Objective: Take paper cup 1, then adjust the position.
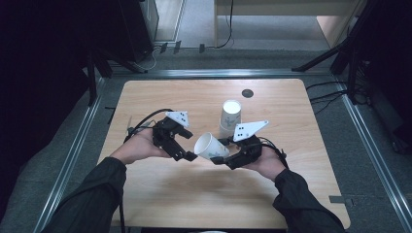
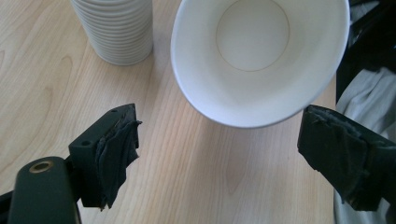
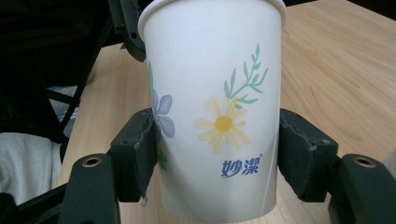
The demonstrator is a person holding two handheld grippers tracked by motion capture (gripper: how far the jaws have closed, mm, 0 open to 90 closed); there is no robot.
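My right gripper (image 1: 219,148) has its fingers (image 3: 137,154) pressed on both sides of the cup (image 1: 211,146), partway closed around the lower wall; in the right gripper view the printed yellow flower sits between the pads and the rim points away from them. In the high view I see the cup lying tilted above the bench (image 1: 194,194), mouth turned toward my left gripper (image 1: 187,145). My left fingers (image 2: 114,149) stand wide apart with nothing between them; the left gripper view looks straight into the cup's open mouth (image 2: 259,56), which hangs just beyond the fingertips, apart from both pads, its rim nearer the right-hand pad. No contact from the left side that I can see. A stack (image 1: 231,118) of nested cups stands upright on the bench past the held cup, beyond my left fingers and toward their left-hand pad in the left gripper view (image 2: 116,30), well clear of them.
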